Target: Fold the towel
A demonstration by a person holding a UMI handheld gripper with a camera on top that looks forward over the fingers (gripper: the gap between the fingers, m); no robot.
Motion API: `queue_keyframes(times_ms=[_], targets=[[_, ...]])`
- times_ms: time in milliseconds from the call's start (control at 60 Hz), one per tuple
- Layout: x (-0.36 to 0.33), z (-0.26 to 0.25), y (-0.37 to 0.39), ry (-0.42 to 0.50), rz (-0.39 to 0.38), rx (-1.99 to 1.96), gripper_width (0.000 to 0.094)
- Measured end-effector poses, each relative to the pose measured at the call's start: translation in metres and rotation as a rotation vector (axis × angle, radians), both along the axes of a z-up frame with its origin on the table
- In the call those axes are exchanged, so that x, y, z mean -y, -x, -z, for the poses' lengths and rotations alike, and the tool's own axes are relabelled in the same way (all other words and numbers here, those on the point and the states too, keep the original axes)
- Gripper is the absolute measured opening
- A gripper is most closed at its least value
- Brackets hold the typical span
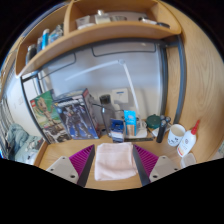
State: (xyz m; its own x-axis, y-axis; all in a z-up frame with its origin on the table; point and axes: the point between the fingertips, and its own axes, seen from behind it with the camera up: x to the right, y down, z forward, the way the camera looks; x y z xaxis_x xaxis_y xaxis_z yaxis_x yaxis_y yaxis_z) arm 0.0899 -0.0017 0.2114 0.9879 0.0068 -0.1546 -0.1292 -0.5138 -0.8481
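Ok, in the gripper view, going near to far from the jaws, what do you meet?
Pink towel lying between the open gripper jaws → blue box on the wooden desk → grey back wall → upper wooden shelf.

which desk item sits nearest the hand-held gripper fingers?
The folded white towel, lying between the open fingers of the hand-held gripper. The glue bottle and blue box stand farther back.

No lettering is legible (books (75,115) and bottles (187,140) included).
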Motion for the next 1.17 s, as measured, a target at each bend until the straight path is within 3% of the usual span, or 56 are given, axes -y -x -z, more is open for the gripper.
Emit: queue_keyframes(times_ms=[250, 600, 1167], targets=[[0.1, -0.054, 0.053, -0.068, -0.022, 0.033, 0.0775], [0.229, -0.039, 0.102, -0.041, -0.034, 0.093, 0.08], [0.283, -0.049, 0.109, -0.066, -0.018, 0.131, 0.0801]])
